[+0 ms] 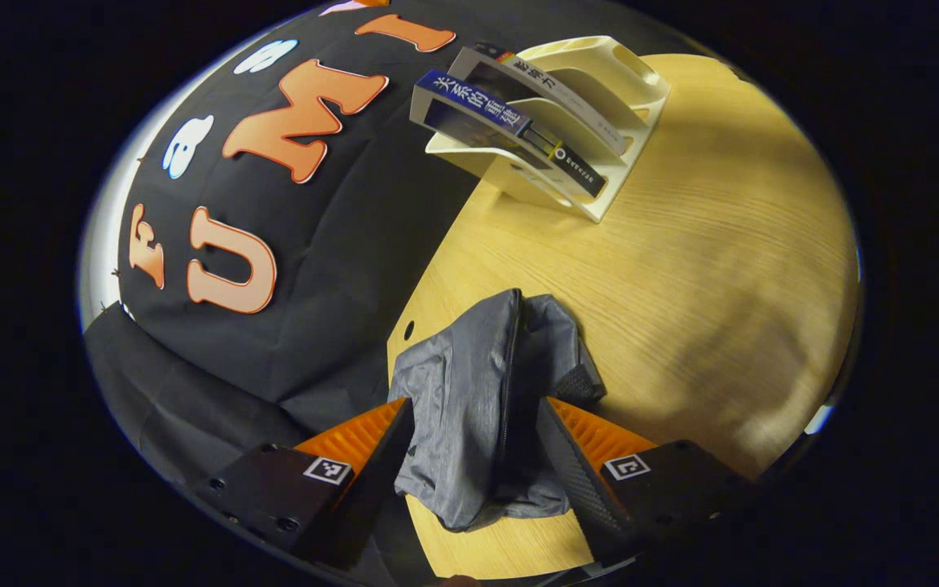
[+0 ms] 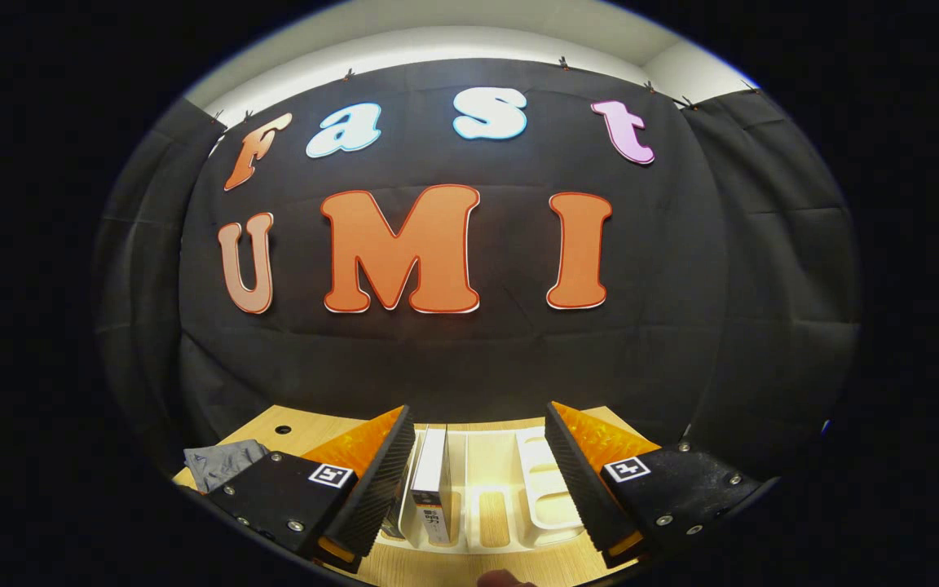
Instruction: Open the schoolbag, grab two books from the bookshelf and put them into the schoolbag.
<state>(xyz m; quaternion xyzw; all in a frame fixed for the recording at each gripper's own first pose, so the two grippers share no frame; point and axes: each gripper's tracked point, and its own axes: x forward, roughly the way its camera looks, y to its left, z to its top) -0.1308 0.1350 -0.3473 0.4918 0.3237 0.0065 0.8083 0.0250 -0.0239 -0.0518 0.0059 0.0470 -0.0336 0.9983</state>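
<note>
The left gripper (image 1: 473, 456) has black blocks with screws, each bearing a small square black-and-white marker, and orange ribbed fingers (image 1: 355, 432) with black textured inner pads. The right gripper (image 2: 478, 481) is built alike, its fingers (image 2: 600, 444) orange too.

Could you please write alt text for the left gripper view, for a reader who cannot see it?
The left gripper, fingers apart, straddles a crumpled grey schoolbag lying on a wooden table. Farther back, a cream bookshelf holds two leaning books before the black cloth wall.
</note>
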